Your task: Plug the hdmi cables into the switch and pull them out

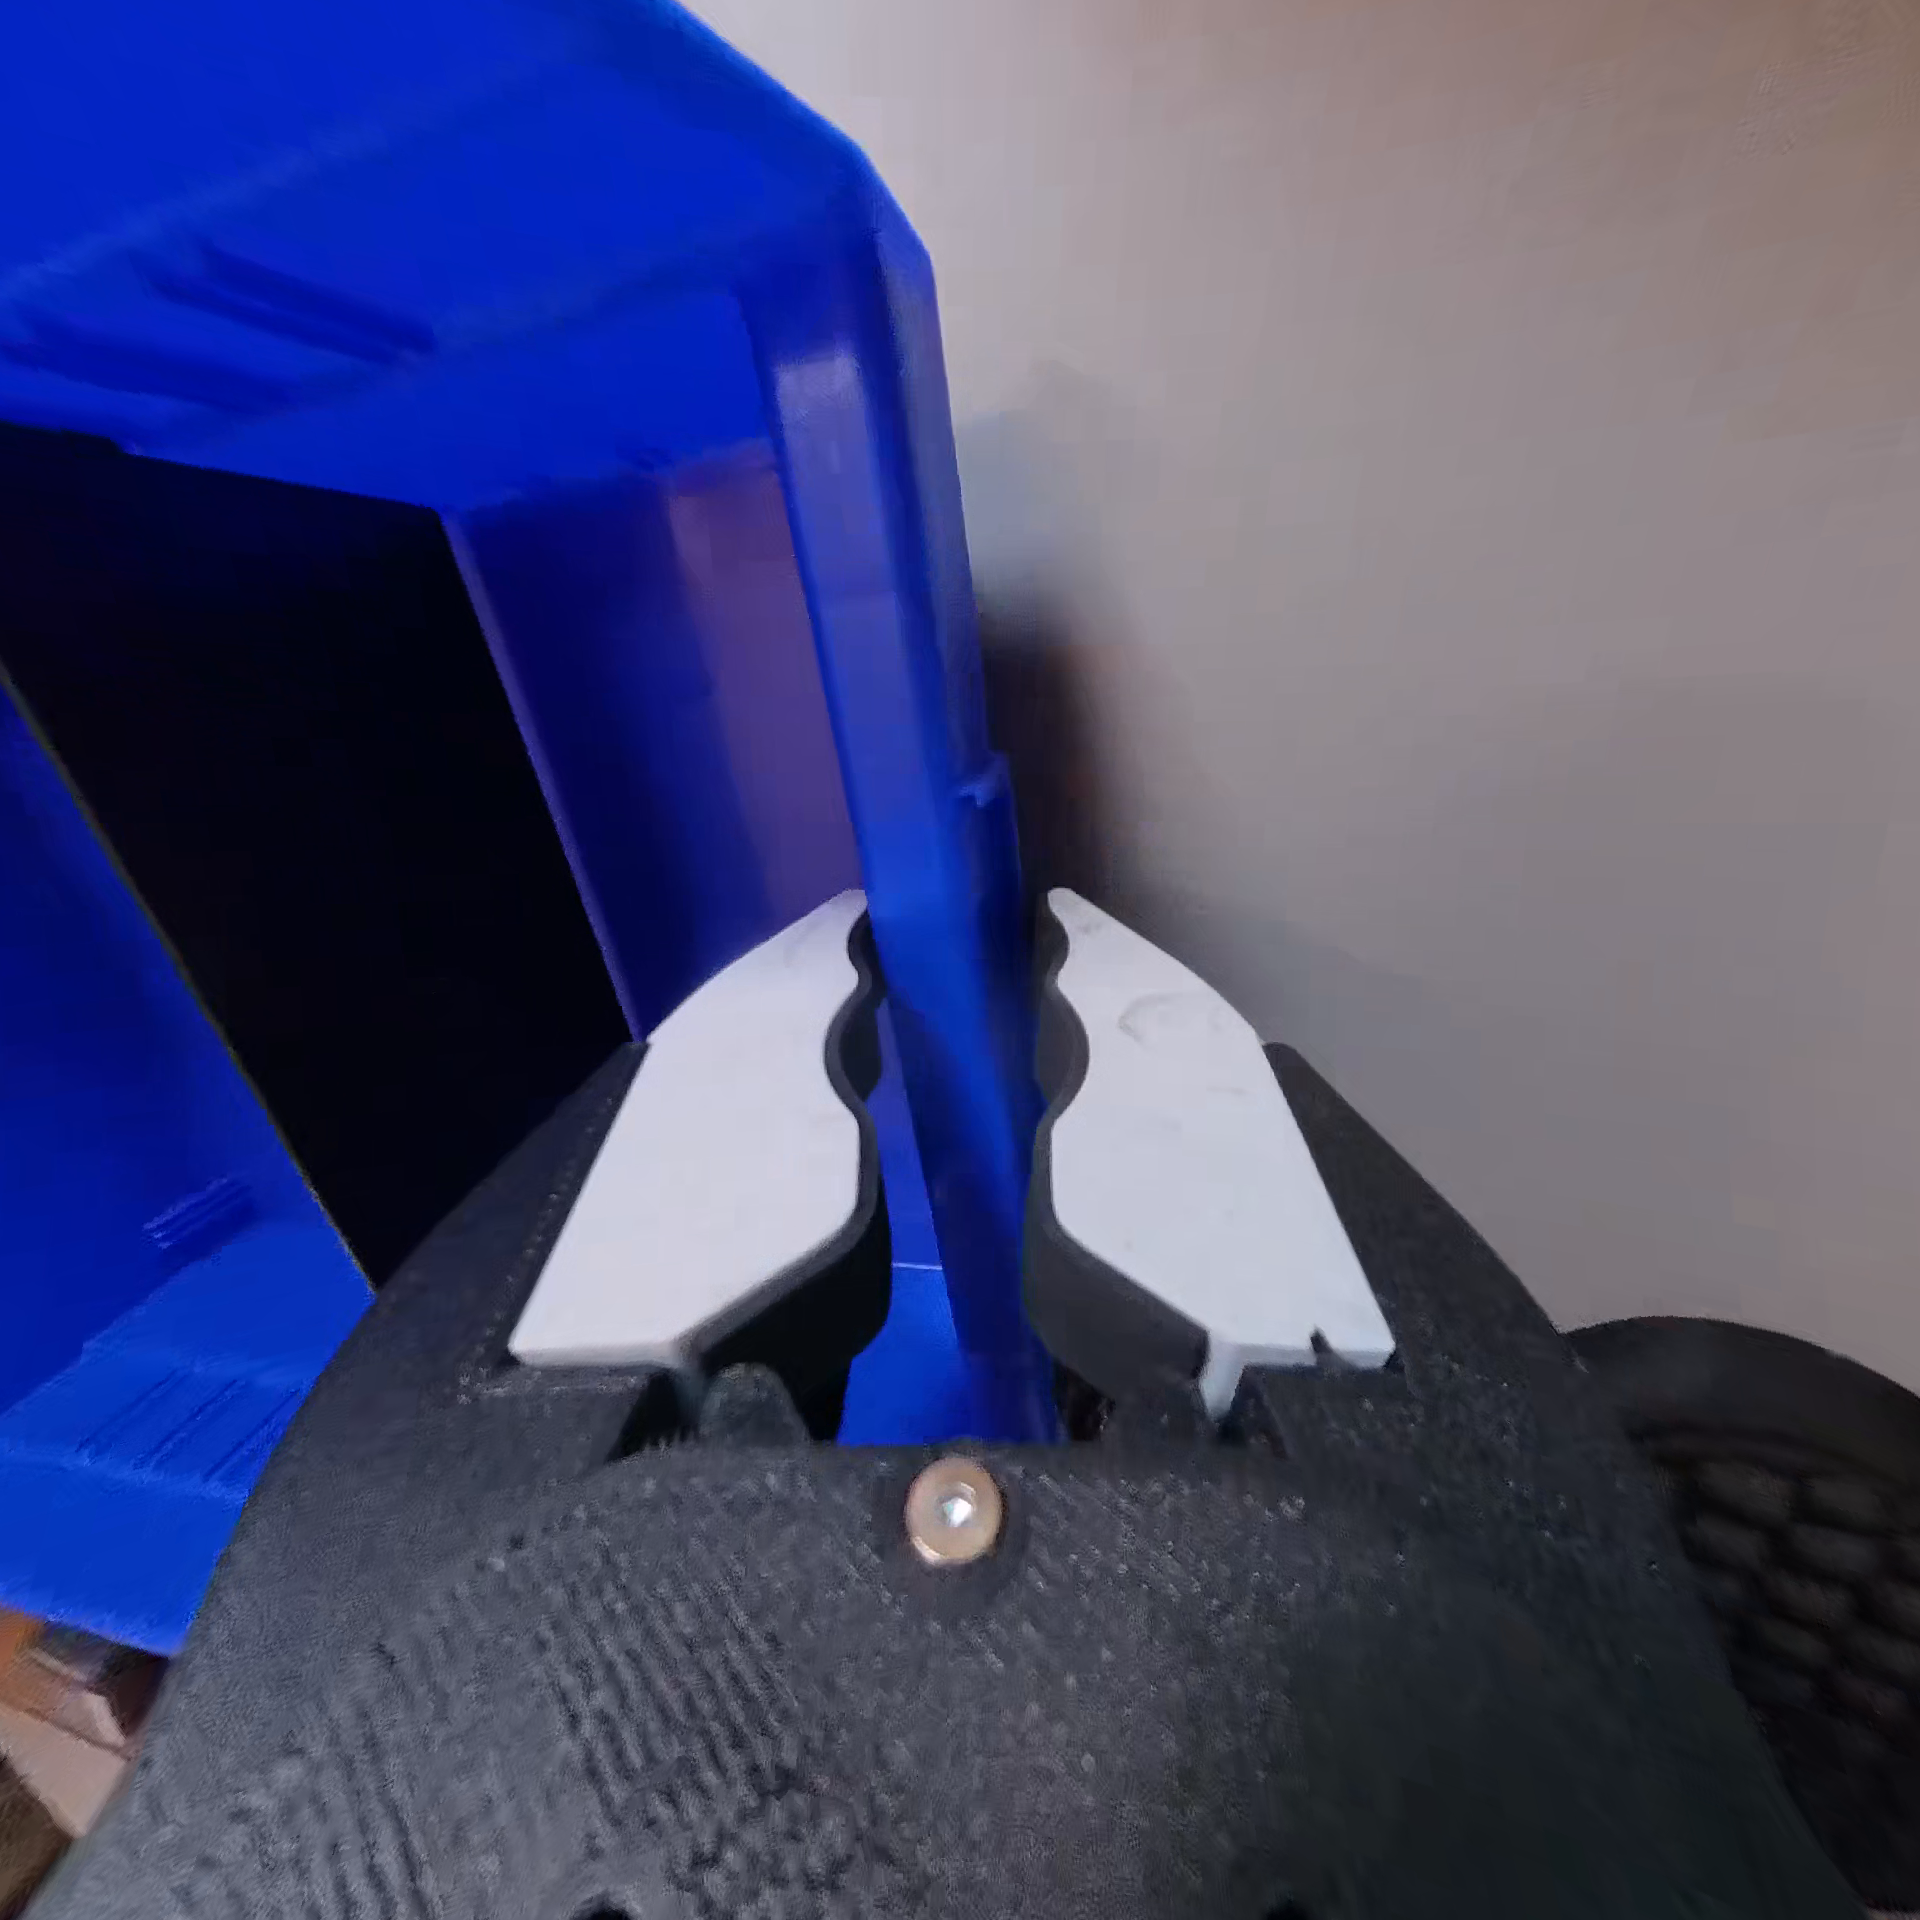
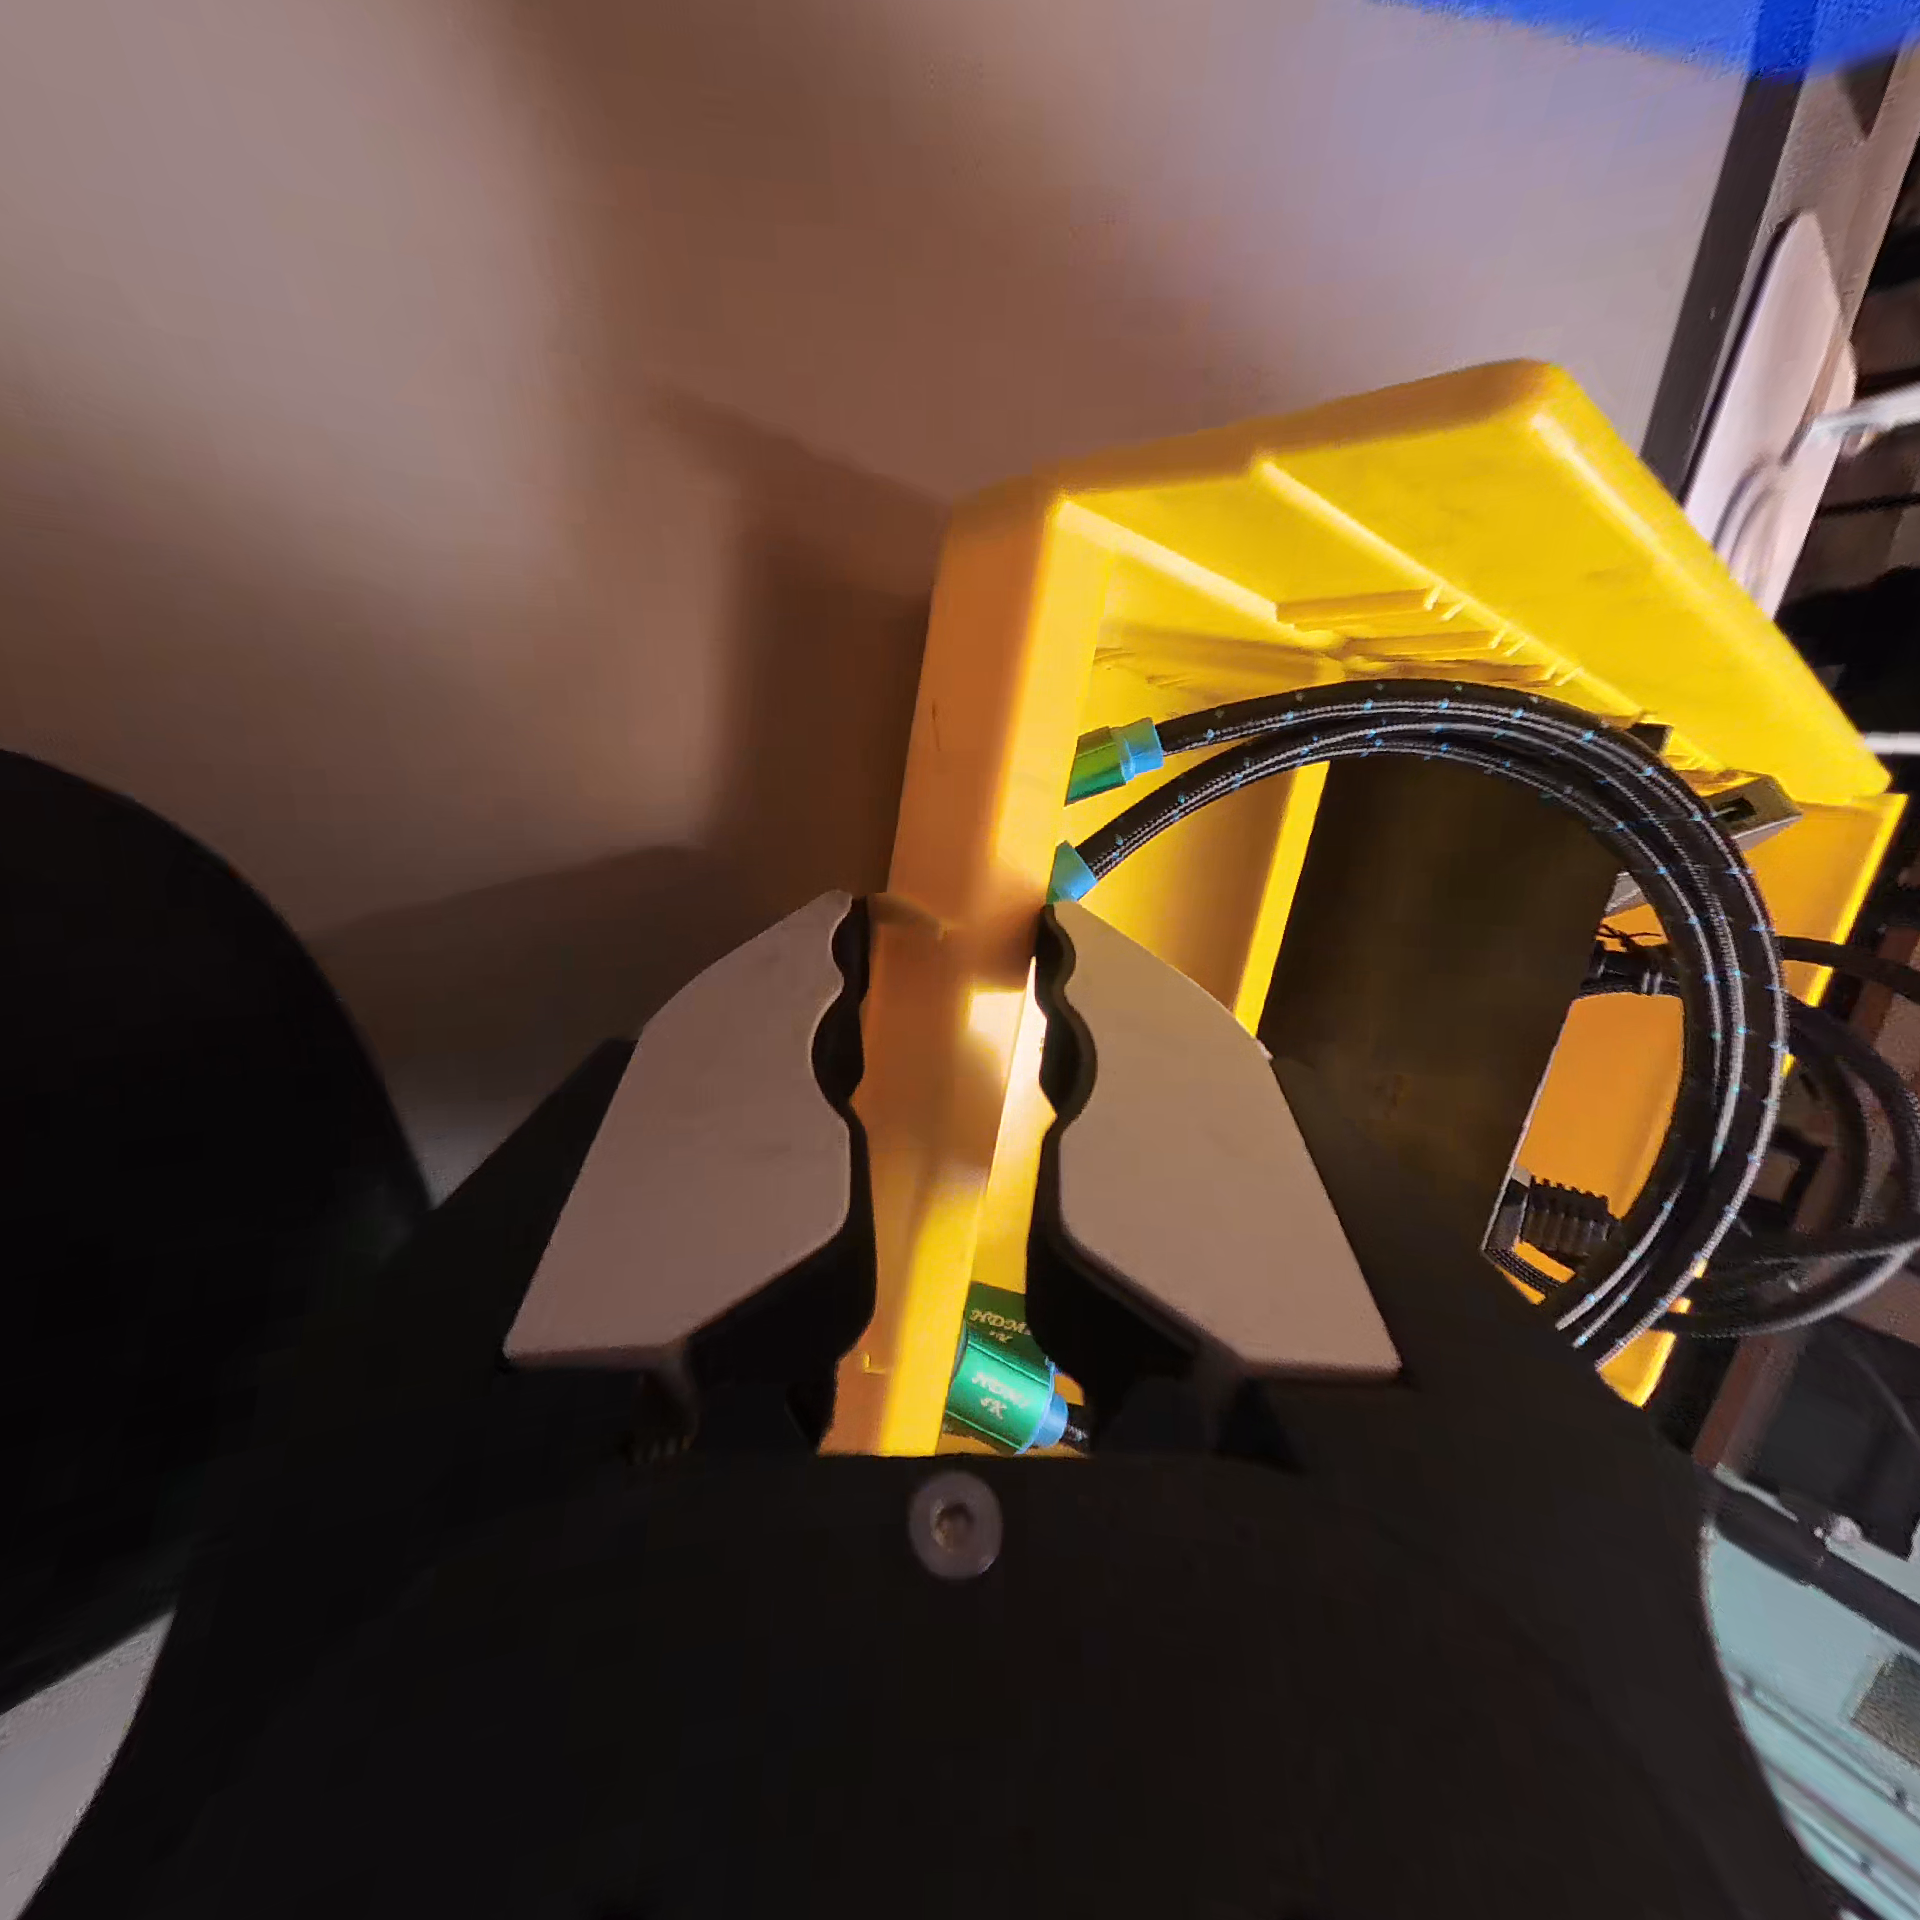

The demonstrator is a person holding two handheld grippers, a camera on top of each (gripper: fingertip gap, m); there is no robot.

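We're gripping blue bin (image 1: 582, 343) wall with left gripper (image 1: 951, 935), clamping yellow bin (image 2: 1403, 582) rim with right gripper (image 2: 943, 925). HDMI cables (image 2: 1621, 831) coiling inside yellow bin, green plugs (image 2: 1003, 1371) showing.

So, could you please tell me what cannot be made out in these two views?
- Left wrist view: the blue bin's inside is too dark to show any contents; the left hand-held gripper covers its lower wall.
- Right wrist view: the right hand-held gripper hides part of the green plugs in the yellow bin; no switch is identifiable.
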